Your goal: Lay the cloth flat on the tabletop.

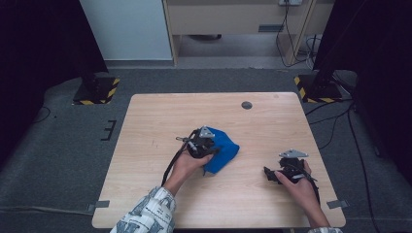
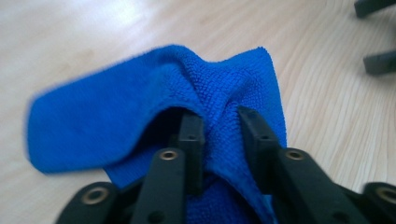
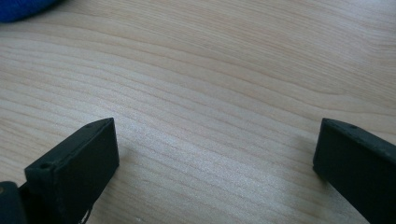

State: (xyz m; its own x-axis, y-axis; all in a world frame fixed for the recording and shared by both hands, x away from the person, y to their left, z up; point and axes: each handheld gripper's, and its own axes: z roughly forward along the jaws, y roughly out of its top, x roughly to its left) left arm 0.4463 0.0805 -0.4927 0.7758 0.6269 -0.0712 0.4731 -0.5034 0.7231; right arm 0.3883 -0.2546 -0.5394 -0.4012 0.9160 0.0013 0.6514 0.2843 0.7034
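A blue microfibre cloth (image 1: 226, 148) (image 2: 116, 112) lies crumpled near the middle of the wooden table (image 1: 155, 116). My left gripper (image 1: 214, 146) (image 2: 220, 122) is low over its left part. A raised fold of the cloth stands in the gap between the jaws, which look slack around it rather than pinching it. My right gripper (image 1: 270, 174) (image 3: 217, 140) rests near the table's right front, jaws wide apart over bare wood with nothing between them. A corner of the cloth (image 3: 18, 7) sits at the top left of the right gripper view. The right gripper's fingers (image 2: 379, 61) appear far off in the left gripper view.
A small round grommet (image 1: 247, 105) sits in the table's far side. Two stand bases with yellow-black tape (image 1: 97, 90) (image 1: 316, 88) stand on the floor beyond the far corners. Cables (image 1: 335, 121) trail on the floor at the right.
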